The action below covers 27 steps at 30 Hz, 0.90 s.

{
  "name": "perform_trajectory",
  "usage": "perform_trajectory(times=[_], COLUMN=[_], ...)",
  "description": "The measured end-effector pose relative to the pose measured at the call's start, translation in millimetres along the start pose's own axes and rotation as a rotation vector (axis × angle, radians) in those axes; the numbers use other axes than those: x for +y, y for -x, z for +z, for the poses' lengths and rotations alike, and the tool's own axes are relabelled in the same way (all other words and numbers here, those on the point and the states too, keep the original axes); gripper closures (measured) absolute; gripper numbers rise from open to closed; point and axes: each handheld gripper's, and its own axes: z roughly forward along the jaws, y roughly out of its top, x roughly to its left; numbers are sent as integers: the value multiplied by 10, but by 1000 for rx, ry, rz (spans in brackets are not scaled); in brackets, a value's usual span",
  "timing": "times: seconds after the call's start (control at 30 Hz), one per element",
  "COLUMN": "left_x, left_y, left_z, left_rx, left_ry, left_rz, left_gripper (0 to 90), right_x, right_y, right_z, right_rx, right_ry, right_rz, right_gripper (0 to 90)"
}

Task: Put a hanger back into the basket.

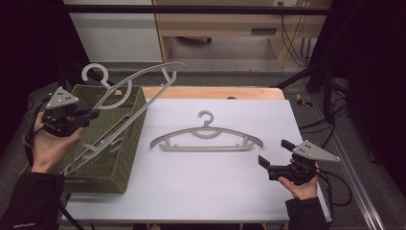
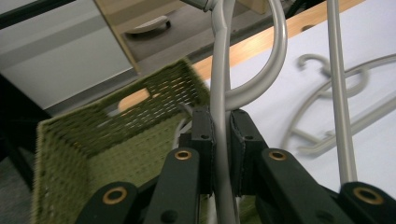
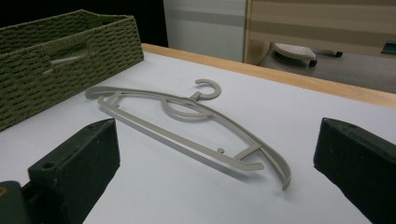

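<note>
Left gripper [image 2: 219, 135] jaws clamped on a grey plastic hanger [image 1: 136, 84] above the green woven basket [image 1: 122, 158], right gripper [image 3: 215, 163] jaws open, second grey hanger [image 3: 187, 121] flat on the white bench [image 1: 215, 187]

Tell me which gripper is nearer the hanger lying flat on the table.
Right. The right gripper sits open just past the flat hanger's end; the left gripper is over the green basket, clamping another hanger.

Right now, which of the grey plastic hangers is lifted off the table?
The grey plastic hanger over the green woven basket, clamped in the left tool and tilted up. The other grey hanger lies flat on the white tabletop, untouched.
</note>
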Motion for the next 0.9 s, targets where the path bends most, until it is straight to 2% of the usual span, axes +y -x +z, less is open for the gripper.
perform_trajectory(times=[0.27, 0.3, 0.47, 0.73, 0.9], left_x=[-213, -233, -336, -476, -599], left_y=[-284, -302, -423, -595, -703], left_z=[52, 60, 87, 126, 166], left_rx=[52, 54, 88, 116, 140], left_ry=[-27, -29, -60, -81, -122], left_rz=[-20, -25, 6, -5, -7], left_gripper=[816, 817, 817, 817, 817], right_x=[-6, -6, -7, -5, -7], right_y=[-3, -2, 2, -7, -5], right_z=[17, 17, 16, 17, 22], right_rx=[1, 0, -1, -1, -5], right_ry=[-7, -8, -8, -3, -6], right_rz=[-4, -4, -3, -1, -3], right_gripper=[6, 6, 7, 11, 11])
